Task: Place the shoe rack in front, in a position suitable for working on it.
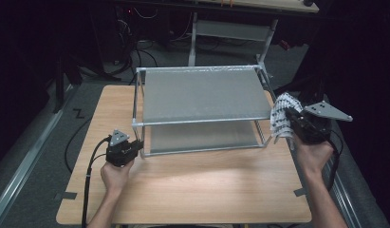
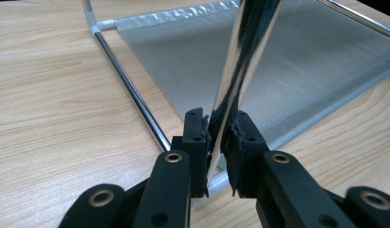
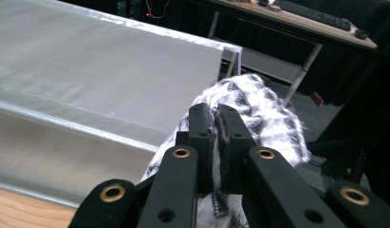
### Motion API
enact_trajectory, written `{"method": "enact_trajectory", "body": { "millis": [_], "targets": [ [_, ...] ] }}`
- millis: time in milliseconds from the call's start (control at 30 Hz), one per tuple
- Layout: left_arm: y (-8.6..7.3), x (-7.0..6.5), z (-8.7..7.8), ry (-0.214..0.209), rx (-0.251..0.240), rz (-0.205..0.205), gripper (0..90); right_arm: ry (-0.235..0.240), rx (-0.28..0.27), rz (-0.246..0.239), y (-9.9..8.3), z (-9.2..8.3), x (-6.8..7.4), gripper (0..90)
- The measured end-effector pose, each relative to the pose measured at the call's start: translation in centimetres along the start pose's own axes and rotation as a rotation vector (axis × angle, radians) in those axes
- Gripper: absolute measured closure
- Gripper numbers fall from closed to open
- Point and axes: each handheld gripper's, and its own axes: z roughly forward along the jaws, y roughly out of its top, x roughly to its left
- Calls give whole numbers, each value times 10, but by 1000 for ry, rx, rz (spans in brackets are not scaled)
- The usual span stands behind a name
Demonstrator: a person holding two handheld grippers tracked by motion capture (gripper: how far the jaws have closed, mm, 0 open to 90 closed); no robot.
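- My left tool (image 1: 135,145) sits at the front-left corner of the rack (image 1: 200,95), its jaws pinched narrow on the shiny upright post (image 2: 240,71) there; in the left gripper view the post rises straight up between the two pads.
- That rack stands on the table (image 1: 183,190), its long axis running across in front of me, with a grey top shelf and a lower shelf (image 1: 202,137) beneath it.
- My right tool (image 1: 288,115) hangs off the rack's right end, about level with the top shelf, jaws closed tight on the cloth (image 1: 281,118).
- The cloth is the thing to place, and the top shelf lies to the left of it, just beside; my right hand is by far the nearer one, so I judge the move to be a short carry leftward over the shelf's right edge.
- The cloth is white with a black pattern, soft and bunched, drooping below the jaws; I expect it to flop and spread when I let go.
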Motion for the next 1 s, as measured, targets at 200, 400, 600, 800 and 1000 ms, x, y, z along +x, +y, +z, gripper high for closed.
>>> {"method": "enact_trajectory", "body": {
  "millis": [200,400,600,800,1000],
  "targets": [
    [0,0,0,1,1,1,790,35,-25,-10,7,0,10,861],
    [0,0,0,0,-1,1,790,40,-10,-28,14,11,17,861],
    [0,0,0,0,-2,1,790,37,18,-8,14,33,17,860],
    [0,0,0,-1,-3,2,790,29,67,37,4,55,11,820],
    [0,-1,2,-8,-9,-1,789,28,139,66,-10,72,7,618]
  ]
}}
